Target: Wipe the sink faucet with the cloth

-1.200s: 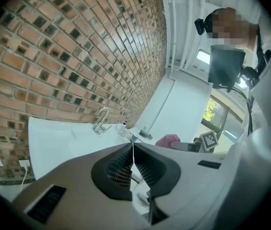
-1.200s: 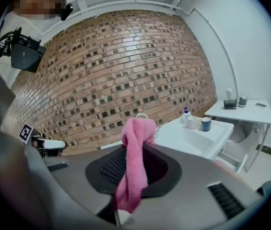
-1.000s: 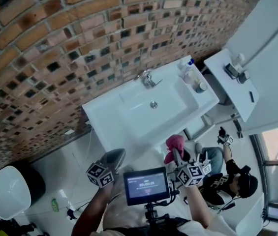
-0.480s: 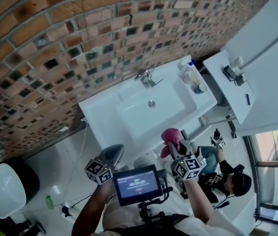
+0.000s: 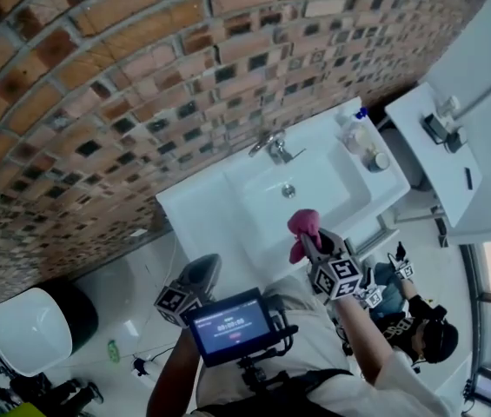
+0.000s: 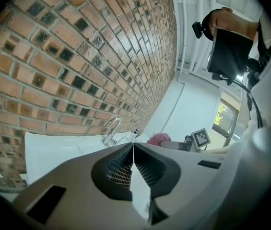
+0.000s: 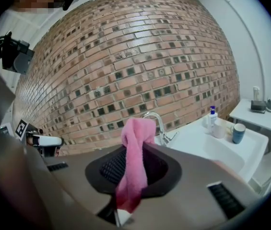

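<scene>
A chrome faucet (image 5: 273, 148) stands at the back of the white sink (image 5: 213, 205), against the brick wall; it also shows as the faucet (image 7: 160, 125) just beyond the right gripper and the faucet (image 6: 111, 131) far ahead of the left one. My right gripper (image 5: 309, 243) is shut on a pink cloth (image 5: 304, 229), held over the sink's near edge; the cloth (image 7: 134, 162) hangs out between the jaws. The left gripper (image 5: 200, 278) hovers left of the sink front, jaws pressed together on nothing.
A pump bottle (image 5: 355, 125) and a cup (image 5: 378, 161) stand on the sink's right end. A white shelf (image 5: 441, 150) with small items sits further right. A white bin (image 5: 26, 330) is on the floor at left. A monitor (image 5: 228, 326) hangs below my view.
The right gripper with the pink cloth has moved forward, from short of the sink to over its near edge. The view has shifted closer to the sink.
</scene>
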A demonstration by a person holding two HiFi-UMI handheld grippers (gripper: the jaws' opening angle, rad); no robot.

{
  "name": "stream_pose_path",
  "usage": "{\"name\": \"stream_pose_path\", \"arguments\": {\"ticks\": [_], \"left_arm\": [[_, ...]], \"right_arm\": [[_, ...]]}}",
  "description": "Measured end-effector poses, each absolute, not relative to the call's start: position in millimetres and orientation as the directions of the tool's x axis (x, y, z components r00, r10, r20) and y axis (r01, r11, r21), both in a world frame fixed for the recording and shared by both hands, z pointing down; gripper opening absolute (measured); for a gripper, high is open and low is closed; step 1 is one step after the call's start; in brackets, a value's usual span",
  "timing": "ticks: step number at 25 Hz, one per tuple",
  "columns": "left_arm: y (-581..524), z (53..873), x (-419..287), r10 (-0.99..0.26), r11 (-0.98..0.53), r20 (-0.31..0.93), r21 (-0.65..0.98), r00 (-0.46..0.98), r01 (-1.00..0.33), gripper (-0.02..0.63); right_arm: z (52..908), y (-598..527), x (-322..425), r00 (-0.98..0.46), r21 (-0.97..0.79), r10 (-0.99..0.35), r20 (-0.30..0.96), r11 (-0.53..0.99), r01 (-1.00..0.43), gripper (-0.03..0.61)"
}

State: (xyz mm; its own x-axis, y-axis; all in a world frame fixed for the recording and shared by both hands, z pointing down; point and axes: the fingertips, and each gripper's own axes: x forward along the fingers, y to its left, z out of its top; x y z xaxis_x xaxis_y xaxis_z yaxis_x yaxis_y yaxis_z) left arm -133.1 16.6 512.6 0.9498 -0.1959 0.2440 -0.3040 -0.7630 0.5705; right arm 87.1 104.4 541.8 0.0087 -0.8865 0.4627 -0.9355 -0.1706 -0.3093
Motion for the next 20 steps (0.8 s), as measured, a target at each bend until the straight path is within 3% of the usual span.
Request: {"name": "stream_pose_path", "arguments": {"ticks": [20], "left_arm": [[-30.4,541.4,-33.0,-0.245,-0.722,0.378,0.543,0.893,-0.428,0.000]], "right_arm": [[677.6,-18.3,196.4,-0.134,-0.328,-0.819,0.557,-0.069,-0.942,0.077]]}}
